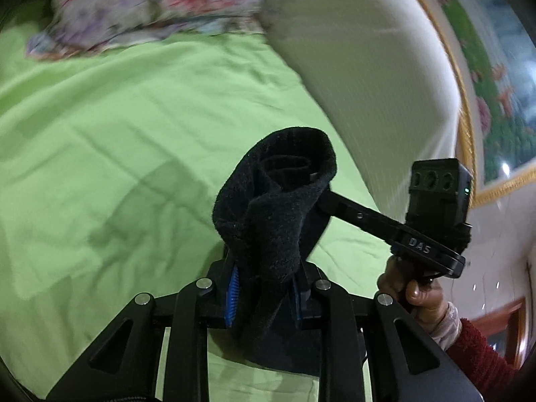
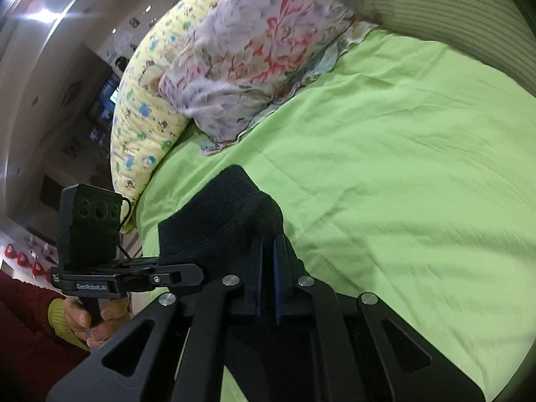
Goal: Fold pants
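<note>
Black pants [image 1: 271, 207] clamped in both grippers above green sheet [image 1: 117, 127].

The pants [image 1: 271, 214] are black, of a soft, fuzzy knit with a thick, napped surface. They are bunched and lifted off the green bed [image 1: 117, 134], not lying flat. In the left wrist view a gathered fold stands up with its edge curled over into a rolled loop at the top, the cloth narrowing below. In the right wrist view another part [image 2: 217, 224] rises as a broad, peaked hump with a banded edge, the rest hanging down.
</note>
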The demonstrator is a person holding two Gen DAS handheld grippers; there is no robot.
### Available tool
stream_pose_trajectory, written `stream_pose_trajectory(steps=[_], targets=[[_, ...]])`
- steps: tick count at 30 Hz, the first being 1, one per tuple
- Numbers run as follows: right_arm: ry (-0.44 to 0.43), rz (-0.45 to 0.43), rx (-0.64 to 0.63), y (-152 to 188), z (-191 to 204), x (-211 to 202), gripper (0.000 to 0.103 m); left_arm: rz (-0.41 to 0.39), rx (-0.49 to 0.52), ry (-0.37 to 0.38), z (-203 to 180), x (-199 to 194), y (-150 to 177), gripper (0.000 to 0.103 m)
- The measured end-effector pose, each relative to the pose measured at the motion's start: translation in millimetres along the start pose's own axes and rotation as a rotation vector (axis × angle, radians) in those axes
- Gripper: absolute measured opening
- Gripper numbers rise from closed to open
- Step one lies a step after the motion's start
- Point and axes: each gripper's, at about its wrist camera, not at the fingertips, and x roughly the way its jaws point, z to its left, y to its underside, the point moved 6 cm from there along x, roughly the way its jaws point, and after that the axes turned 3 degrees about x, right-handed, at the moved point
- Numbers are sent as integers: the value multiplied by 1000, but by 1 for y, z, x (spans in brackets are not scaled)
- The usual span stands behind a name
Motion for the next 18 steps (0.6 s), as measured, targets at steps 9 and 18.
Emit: stream_pose_trajectory(steps=[9, 18], targets=[[9, -125, 7, 12, 10, -48, 5, 6, 83, 69, -50, -21, 12, 24], [30, -289, 86, 44, -2, -124, 5, 68, 236, 188, -141, -21, 39, 24]])
